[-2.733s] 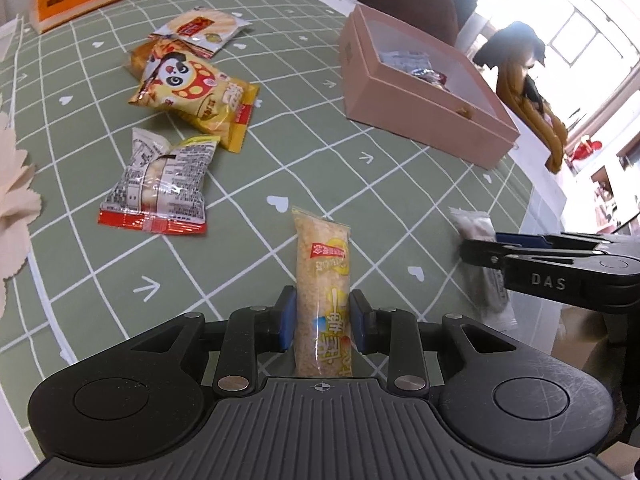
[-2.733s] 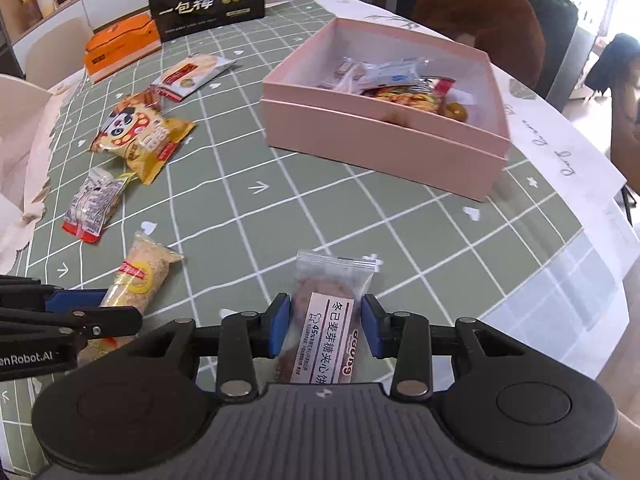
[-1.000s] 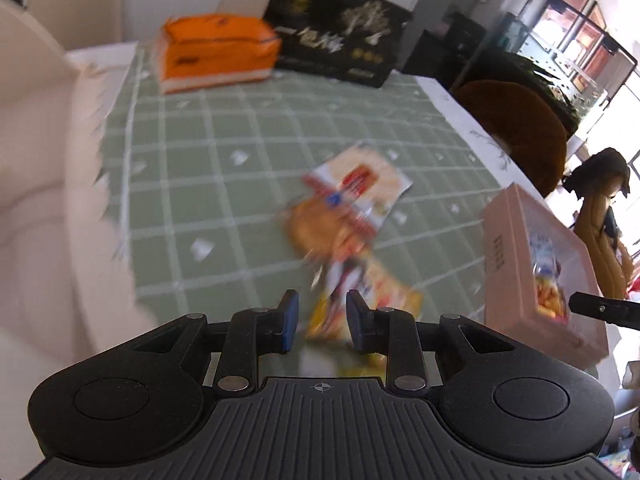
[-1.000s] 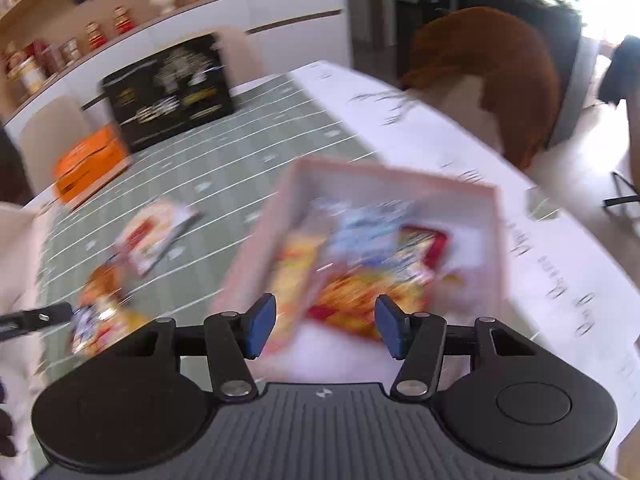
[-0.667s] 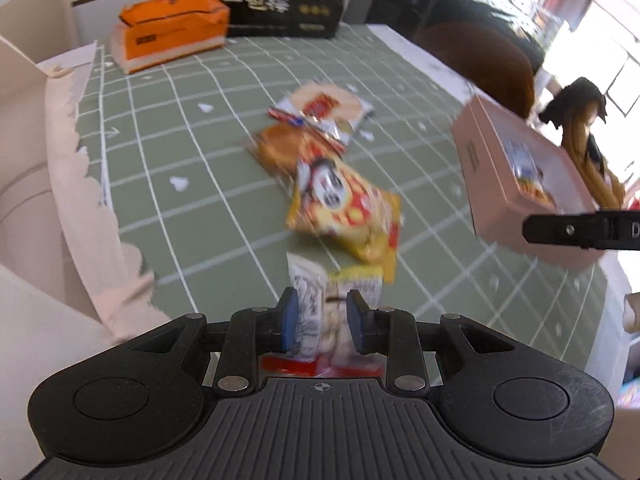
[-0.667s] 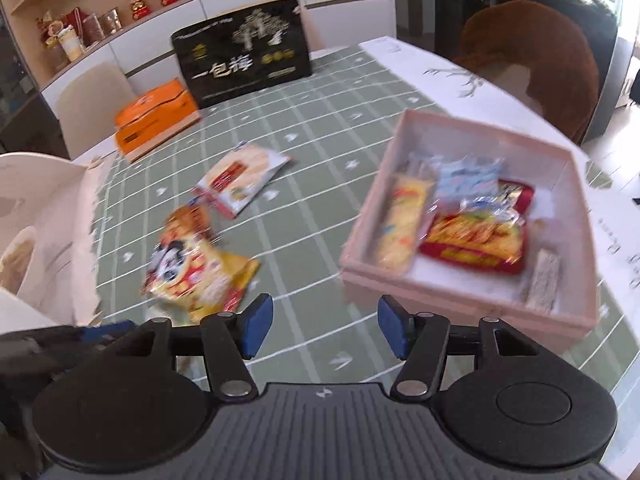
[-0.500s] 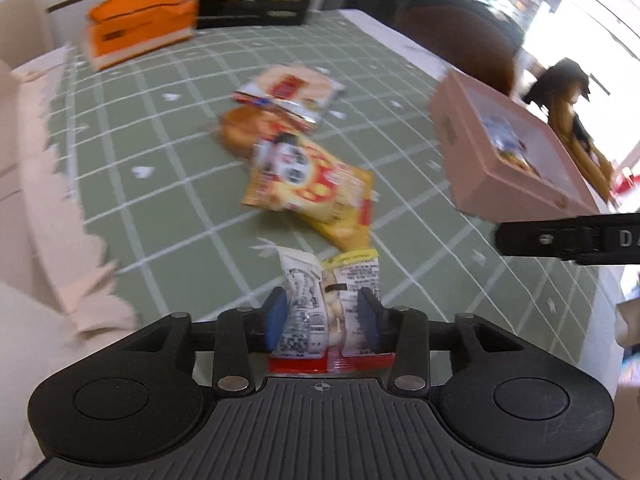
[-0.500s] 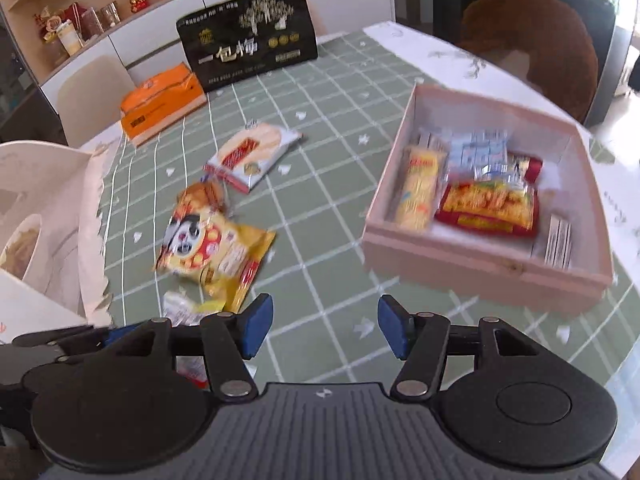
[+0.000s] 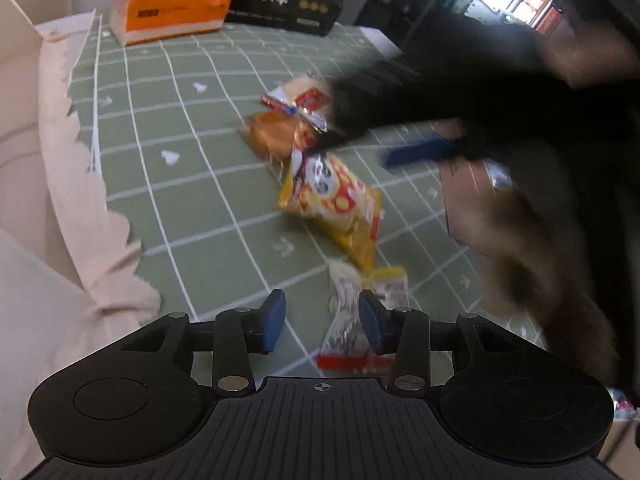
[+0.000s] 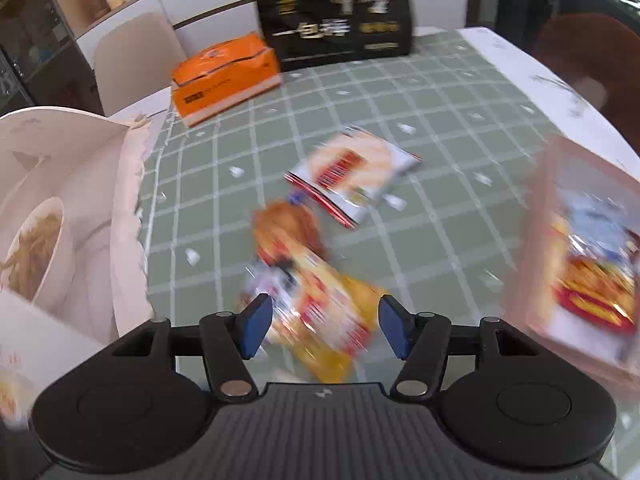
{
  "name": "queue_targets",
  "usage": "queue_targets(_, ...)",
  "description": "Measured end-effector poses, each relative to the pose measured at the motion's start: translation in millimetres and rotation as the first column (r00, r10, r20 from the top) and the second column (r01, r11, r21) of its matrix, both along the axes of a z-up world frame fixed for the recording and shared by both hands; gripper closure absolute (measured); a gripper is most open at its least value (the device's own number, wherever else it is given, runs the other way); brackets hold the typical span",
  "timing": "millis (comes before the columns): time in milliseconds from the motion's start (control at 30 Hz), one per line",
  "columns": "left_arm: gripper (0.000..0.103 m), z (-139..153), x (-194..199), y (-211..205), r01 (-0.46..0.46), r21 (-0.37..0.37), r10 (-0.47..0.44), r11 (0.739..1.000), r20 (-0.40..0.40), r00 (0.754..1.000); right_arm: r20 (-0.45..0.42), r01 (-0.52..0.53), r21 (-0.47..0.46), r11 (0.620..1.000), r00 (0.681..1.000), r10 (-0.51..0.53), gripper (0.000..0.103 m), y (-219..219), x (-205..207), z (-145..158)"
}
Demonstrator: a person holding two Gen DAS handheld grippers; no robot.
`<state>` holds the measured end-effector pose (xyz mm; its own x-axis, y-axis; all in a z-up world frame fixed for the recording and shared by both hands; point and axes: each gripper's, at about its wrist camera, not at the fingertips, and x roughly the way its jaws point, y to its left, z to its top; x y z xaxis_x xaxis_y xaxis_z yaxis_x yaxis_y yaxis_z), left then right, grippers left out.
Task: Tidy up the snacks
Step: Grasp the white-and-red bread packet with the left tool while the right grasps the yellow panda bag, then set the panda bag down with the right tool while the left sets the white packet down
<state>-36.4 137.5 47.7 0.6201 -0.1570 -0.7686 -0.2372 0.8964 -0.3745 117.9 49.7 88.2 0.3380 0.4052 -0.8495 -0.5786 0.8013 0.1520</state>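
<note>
Left wrist view shows the left claw (image 9: 322,327) with its jaws parted and nothing gripped; they have just been opening. The clear-and-red snack packet (image 9: 352,328) lies on the desk (image 9: 192,208), off-centre, under and beside the right-hand pad, so a squeeze now would likely pinch only a crinkly edge and let it slip.

The right claw (image 10: 324,330), empty too and about half spread, hangs over the yellow panda bag (image 10: 324,320), which overlaps the round bun packet (image 10: 286,228). Dropping there could snag both, or shove the pile toward the red-and-white rice cracker packet (image 10: 352,172).

Both claws crowd the same patch, the right one crossing blurred in front of the left, so a knock between them looks possible. The pink box (image 10: 592,264) waits at the right, already part filled.
</note>
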Motion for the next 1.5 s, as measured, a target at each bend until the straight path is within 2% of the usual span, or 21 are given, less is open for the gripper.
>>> queue_targets(133, 0.057, -4, -9, 2, -0.017, -0.024, 0.017, 1.000, -0.006, 1.000, 0.010, -0.046, -0.062, 0.997, 0.999, 0.046, 0.045, 48, 9, -19)
queue_targets(233, 0.057, -3, -15, 6, -0.029, -0.034, 0.029, 0.999, 0.007, 1.000, 0.010, -0.050, -0.124, 0.991, 0.999, 0.052, 0.047, 50, 11, -32)
queue_targets(300, 0.057, -3, -12, 9, -0.025, -0.042, 0.025, 0.999, 0.011, 1.000, -0.048, -0.044, -0.088, 0.995, 0.998, 0.040, 0.049, 30, 11, -32)
queue_targets(367, 0.058, -2, -10, 8, -0.024, -0.046, 0.025, 0.999, 0.016, 1.000, -0.060, -0.037, -0.071, 0.997, 0.998, 0.033, 0.051, 5, 5, -30)
queue_targets(600, 0.058, 8, -4, -8, 0.004, -0.029, -0.003, 1.000, 0.049, 0.999, 0.024, 0.004, -0.147, 0.989, 1.000, -0.001, 0.052, -75, -37, -30)
queue_targets(800, 0.057, 13, 9, -25, 0.041, 0.019, -0.042, 0.999, 0.049, 0.998, 0.071, 0.116, -0.198, 0.973, 0.992, -0.104, 0.048, -140, -63, -35)
queue_targets(967, 0.057, 9, 15, -40, 0.094, 0.065, -0.096, 0.993, 0.026, 0.995, 0.059, 0.175, -0.177, 0.969, 0.984, -0.167, 0.042, -178, -72, -38)
queue_targets(1067, 0.057, 7, 13, -50, 0.149, 0.093, -0.152, 0.984, 0.020, 0.988, 0.068, 0.186, -0.165, 0.969, 0.982, -0.177, 0.042, -193, -82, -38)
queue_targets(1267, 0.058, 12, -9, -78, 0.283, 0.259, -0.307, 0.923, 0.055, 0.950, 0.093, 0.176, -0.091, 0.980, 0.982, -0.168, 0.042, -201, -104, -38)
queue_targets(1400, 0.057, 11, -12, -103, 0.369, 0.365, -0.397, 0.855, 0.001, 0.918, 0.086, 0.209, -0.012, 0.978, 0.974, -0.208, 0.042, -204, -112, -33)
queue_targets(1500, 0.057, 3, -9, -121, 0.413, 0.429, -0.431, 0.804, -0.058, 0.900, 0.061, 0.226, 0.036, 0.973, 0.972, -0.228, 0.042, -207, -115, -32)
